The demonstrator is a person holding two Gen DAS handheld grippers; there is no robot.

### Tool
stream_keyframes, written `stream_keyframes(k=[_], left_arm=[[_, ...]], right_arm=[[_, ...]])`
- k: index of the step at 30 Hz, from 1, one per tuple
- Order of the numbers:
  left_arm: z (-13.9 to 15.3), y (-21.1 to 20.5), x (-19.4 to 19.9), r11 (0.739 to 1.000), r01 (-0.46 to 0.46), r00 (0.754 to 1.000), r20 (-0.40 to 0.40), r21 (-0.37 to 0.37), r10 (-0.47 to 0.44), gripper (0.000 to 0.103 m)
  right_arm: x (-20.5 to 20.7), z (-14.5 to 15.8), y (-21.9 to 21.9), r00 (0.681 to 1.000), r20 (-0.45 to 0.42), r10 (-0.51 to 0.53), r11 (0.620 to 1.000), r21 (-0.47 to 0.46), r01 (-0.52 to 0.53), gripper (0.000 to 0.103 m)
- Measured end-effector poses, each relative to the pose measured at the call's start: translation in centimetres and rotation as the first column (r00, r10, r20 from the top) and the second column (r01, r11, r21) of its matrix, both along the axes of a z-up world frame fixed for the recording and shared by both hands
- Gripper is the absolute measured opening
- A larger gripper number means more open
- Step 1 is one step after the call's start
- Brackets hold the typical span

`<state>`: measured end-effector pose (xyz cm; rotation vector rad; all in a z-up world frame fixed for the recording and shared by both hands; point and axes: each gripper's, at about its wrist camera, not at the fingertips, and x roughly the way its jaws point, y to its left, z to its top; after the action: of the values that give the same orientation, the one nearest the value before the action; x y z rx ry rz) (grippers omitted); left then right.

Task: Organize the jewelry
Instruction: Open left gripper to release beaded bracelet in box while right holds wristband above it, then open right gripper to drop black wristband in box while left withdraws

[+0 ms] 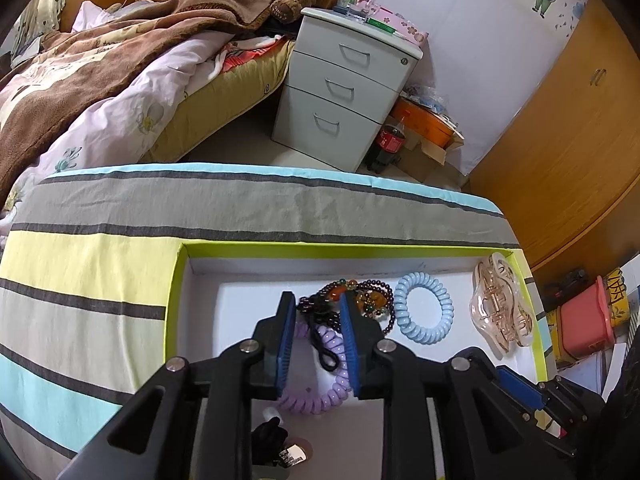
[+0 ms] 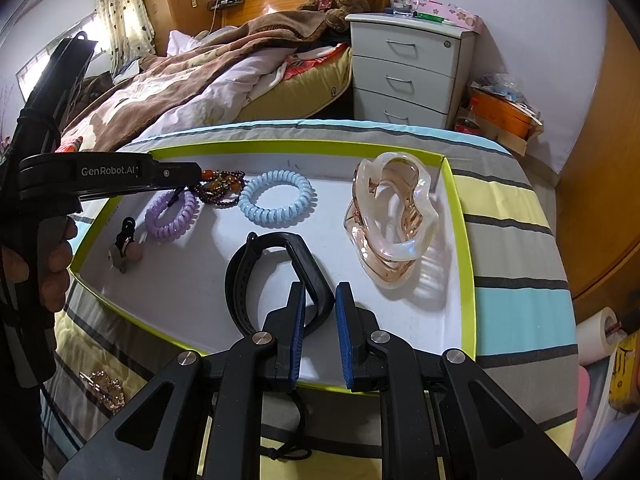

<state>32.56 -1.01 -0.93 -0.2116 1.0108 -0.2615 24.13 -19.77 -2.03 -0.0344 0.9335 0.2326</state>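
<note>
A white tray with a lime rim [image 1: 176, 280] [image 2: 464, 240] holds the jewelry. My left gripper [image 1: 316, 306] [image 2: 196, 172] hovers open over a purple coil hair tie [image 1: 334, 340] [image 2: 160, 232], a black cord loop [image 1: 326, 356] and a dark bead bracelet [image 1: 372, 300] [image 2: 222, 190]; its pads press on nothing. My right gripper [image 2: 320, 292] is shut on the corner of a black wristband [image 2: 240, 276] that rests on the tray floor. A blue coil hair tie [image 1: 445, 308] [image 2: 272, 216] and a clear pink hair claw [image 1: 500, 312] [image 2: 392, 220] lie further right.
A small black item with a tag [image 1: 276, 436] [image 2: 126, 240] lies at the tray's near left. A gold piece [image 2: 102, 386] sits on the striped cloth [image 1: 100, 272] outside the tray. A person's hand [image 2: 52, 264] holds the left gripper. Bed and nightstand [image 1: 340, 92] stand beyond.
</note>
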Motion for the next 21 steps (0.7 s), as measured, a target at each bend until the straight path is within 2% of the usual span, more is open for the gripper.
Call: stream_keyframes(k=[16,19,21], left_arm=[[0.6,0.0,-0.9,1.0,-0.001,1.0,0.011,0.017,0.001,0.046],[0.8,0.0,-1.3,1.0,-0.002,1.0,0.017,0.02,0.002,0.047],[1.1,0.0,-1.6,1.0,-0.004,1.0,0.023,0.026,0.003,0.049]], right_arm=[[-0.6,0.6,0.0,1.0,0.021,-0.01,1.0,0.012,0.01,0.019],[-0.8,0.8,0.0,0.999,0.029,-0.013,1.0,0.02,0.013,0.027],[-1.0,1.0,-0.1,0.999,0.035,-0.015,1.0,0.026,0.014,0.027]])
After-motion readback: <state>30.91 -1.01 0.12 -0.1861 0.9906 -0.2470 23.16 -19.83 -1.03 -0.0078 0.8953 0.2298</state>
